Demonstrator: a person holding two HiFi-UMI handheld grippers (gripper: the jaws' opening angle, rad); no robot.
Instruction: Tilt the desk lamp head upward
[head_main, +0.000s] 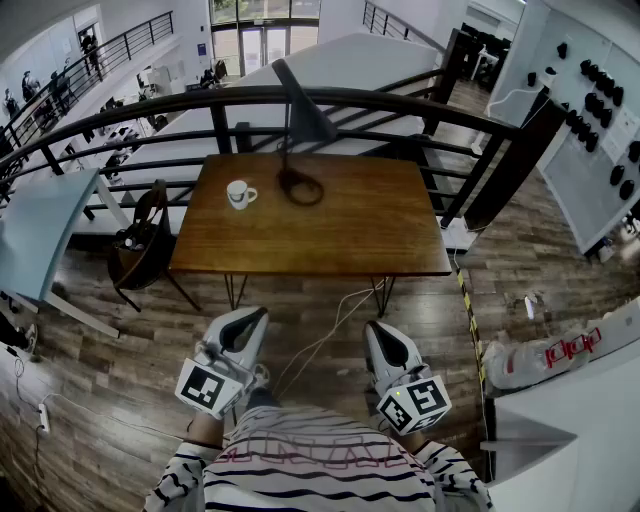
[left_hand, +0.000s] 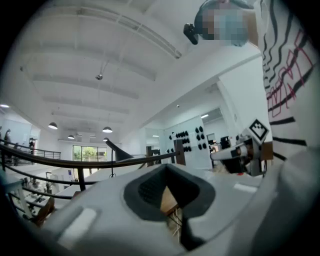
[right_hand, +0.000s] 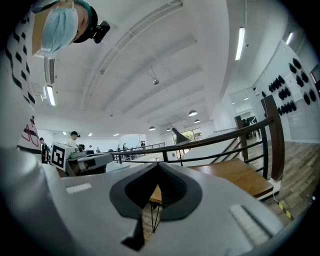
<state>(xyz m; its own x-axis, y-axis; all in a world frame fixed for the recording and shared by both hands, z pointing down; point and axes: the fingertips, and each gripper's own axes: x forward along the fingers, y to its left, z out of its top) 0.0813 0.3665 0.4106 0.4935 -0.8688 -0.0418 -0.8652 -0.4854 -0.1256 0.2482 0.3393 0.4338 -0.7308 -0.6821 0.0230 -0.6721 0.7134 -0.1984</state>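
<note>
Desk lamp (head_main: 305, 115) at far edge of table (head_main: 340, 235), head seemingly angled down. Left gripper (head_main: 254, 318), right gripper (head_main: 376, 330) short of table's near edge: jaws closed, empty.

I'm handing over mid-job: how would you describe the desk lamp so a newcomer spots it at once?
Find the brown wooden table standing against the black railing. Near the middle of its far edge stands the desk lamp, to the right of the white mug. It is the only tall, dark thing on the table, with a ring-shaped base, a thin stem and a cone-shaped head.
</note>
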